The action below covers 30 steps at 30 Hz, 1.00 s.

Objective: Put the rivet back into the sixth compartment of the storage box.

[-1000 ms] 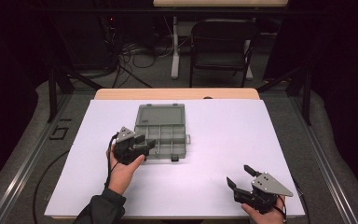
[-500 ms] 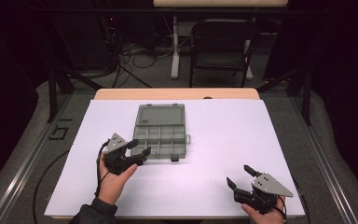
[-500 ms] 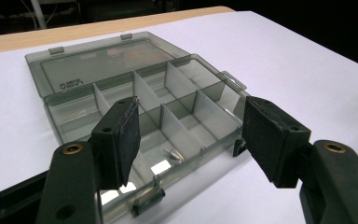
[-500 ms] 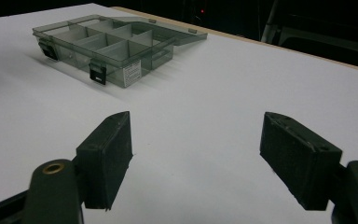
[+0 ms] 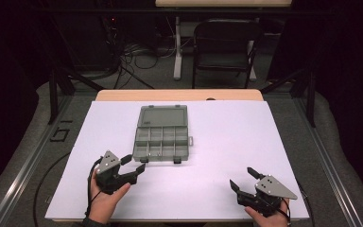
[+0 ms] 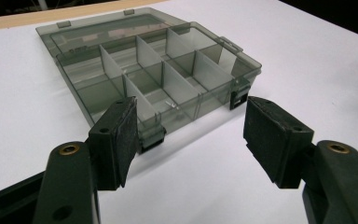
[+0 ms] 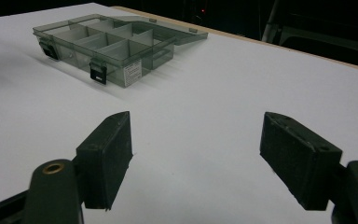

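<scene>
The left tongs (image 5: 133,165) have drawn back from the organizer box (image 5: 163,134) toward the near edge of the tabletop (image 5: 227,137), and they now sit just in front of the box's near-left corner, apart from it. Their jaws stand wide open, empty, pointing up at the box. Along those jaws in the left gripper view, the box (image 6: 154,79) lies open just ahead, its smoky clear lid folded flat behind it, grey dividers splitting it into small compartments, two black latches on the front wall. Something tiny and pale lies in one near compartment; what it is, hard to say. Over on the right, the right tongs (image 5: 244,178) are parked near the front right of the white tabletop, well apart from the box, jaws spread open and holding nothing. A dark chair (image 5: 224,42) stands beyond the far edge.
</scene>
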Each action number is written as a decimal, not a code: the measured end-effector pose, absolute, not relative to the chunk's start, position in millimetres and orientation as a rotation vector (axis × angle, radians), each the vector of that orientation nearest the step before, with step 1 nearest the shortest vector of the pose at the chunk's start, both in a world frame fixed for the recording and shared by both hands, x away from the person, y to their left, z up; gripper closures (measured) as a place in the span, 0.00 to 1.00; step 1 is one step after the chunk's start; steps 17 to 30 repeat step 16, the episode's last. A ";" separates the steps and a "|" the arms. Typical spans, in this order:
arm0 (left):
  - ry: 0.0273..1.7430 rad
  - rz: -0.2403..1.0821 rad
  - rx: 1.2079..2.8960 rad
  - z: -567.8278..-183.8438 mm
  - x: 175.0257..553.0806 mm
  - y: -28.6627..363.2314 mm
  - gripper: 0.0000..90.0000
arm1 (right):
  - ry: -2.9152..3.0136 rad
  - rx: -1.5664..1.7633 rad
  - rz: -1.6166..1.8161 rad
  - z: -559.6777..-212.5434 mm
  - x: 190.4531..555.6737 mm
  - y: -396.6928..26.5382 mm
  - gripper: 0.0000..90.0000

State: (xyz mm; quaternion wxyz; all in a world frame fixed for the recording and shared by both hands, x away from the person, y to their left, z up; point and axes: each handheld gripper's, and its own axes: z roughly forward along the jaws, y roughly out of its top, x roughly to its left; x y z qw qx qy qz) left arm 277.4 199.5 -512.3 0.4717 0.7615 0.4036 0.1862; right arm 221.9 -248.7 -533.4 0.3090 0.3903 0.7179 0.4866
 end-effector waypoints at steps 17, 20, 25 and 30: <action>1.020 0.464 1.869 -523.6 256.1 221.8 0.38 | 1.906 1.050 1.286 -534.9 223.1 -249.3 0.28; 1.020 0.464 1.869 -523.6 256.1 221.8 0.38 | 1.906 1.050 1.286 -534.9 223.1 -249.3 0.28; 1.020 0.464 1.869 -523.6 256.1 221.8 0.38 | 1.906 1.050 1.286 -534.9 223.1 -249.3 0.28; 1.020 0.464 1.869 -523.6 256.1 221.8 0.38 | 1.906 1.050 1.286 -534.9 223.1 -249.3 0.28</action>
